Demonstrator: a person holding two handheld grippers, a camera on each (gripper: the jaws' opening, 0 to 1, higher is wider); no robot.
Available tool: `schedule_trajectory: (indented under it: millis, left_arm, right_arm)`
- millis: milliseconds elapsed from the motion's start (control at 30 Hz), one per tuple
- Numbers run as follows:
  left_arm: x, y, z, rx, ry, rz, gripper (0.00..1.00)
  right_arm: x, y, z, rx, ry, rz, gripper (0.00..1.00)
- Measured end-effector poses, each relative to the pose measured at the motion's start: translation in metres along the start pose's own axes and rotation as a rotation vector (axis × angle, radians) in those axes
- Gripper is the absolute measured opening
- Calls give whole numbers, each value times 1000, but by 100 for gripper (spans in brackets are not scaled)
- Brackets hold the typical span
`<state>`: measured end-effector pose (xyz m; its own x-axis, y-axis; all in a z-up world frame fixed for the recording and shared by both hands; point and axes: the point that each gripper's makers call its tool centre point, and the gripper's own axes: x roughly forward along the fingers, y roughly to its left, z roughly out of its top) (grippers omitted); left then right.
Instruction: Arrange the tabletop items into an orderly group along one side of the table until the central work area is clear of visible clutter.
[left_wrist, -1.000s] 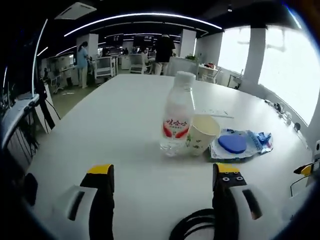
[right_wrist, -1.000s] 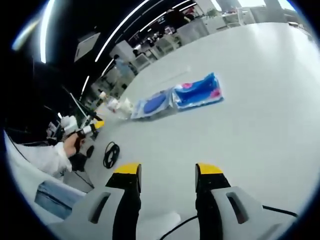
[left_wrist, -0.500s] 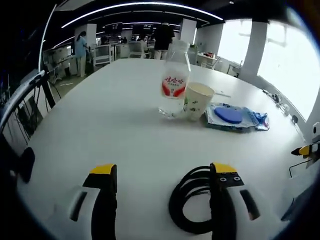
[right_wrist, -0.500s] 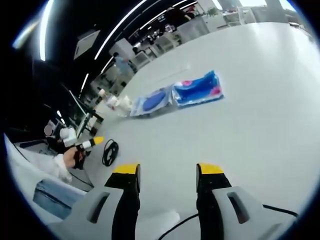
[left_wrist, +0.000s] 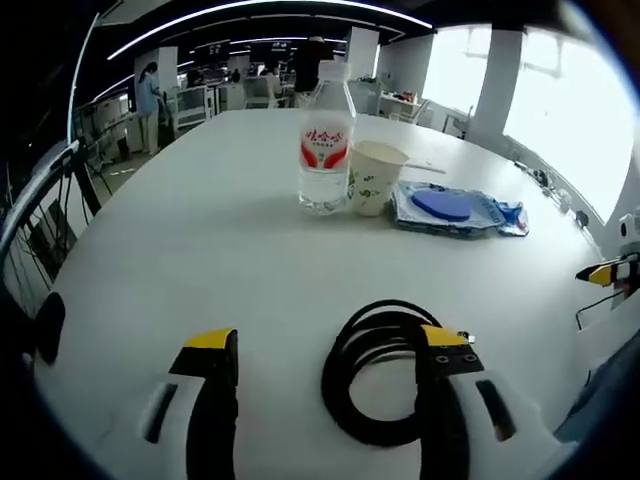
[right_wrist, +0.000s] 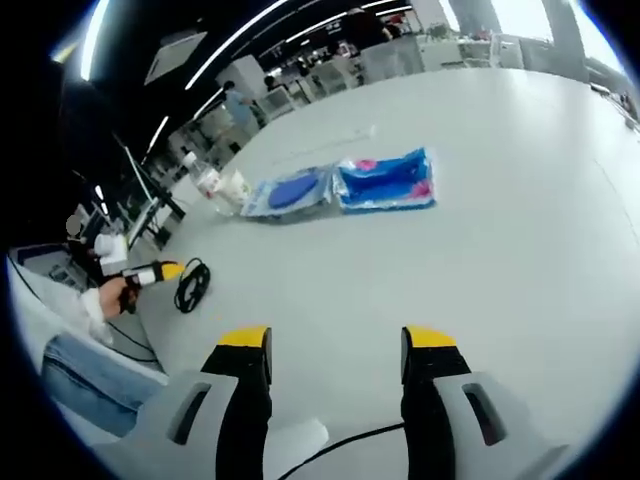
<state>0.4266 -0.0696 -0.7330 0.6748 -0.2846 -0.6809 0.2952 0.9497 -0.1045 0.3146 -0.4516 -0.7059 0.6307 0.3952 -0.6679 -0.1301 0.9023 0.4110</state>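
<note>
A coiled black cable (left_wrist: 380, 372) lies flat on the white table (left_wrist: 180, 260), and everything else is best placed from it. In the left gripper view the left gripper (left_wrist: 325, 350) hangs right over the coil with its jaws spread wide and gripping nothing — the right-hand jaw overlaps the coil's edge, the other stands clear beside it.

Beyond the cable, well apart from it, a clear water bottle (left_wrist: 325, 150) with a red label stands upright, and a paper cup (left_wrist: 373, 177) sits just beside the bottle, seemingly touching it. To the right of the cup lies a flat plastic packet (left_wrist: 452, 210) with a blue round shape inside.

In the right gripper view the same cable (right_wrist: 190, 285) shows small near the table's edge, next to a hand (right_wrist: 108, 295) that holds the other gripper. Further along the table from the cable come the bottle (right_wrist: 208, 182) and cup (right_wrist: 236, 186), then the packet (right_wrist: 290, 192), then a second blue packet (right_wrist: 385, 182) with pink marks, touching the first or nearly so.

The right gripper (right_wrist: 335, 345) is well apart from all of them, over bare tabletop, its jaws parted and empty. Desks, chairs and people stand in the office behind the table.
</note>
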Motion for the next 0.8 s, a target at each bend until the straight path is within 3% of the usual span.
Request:
schedule_trajectory:
  millis: [200, 567, 700, 800]
  left_arm:
    - [0, -5, -12, 70, 38, -14, 66]
    - [3, -5, -25, 38, 82, 1, 46]
    - [2, -2, -37, 86, 145, 32, 36]
    - [3, -3, -36, 73, 129, 30, 31]
  right_arm:
    - [1, -2, -2, 5, 7, -4, 50]
    - [-1, -7, -3, 47, -10, -3, 49]
    - [-1, -8, -5, 58, -11, -2, 48]
    - [-1, -8, -6, 58, -10, -2, 48]
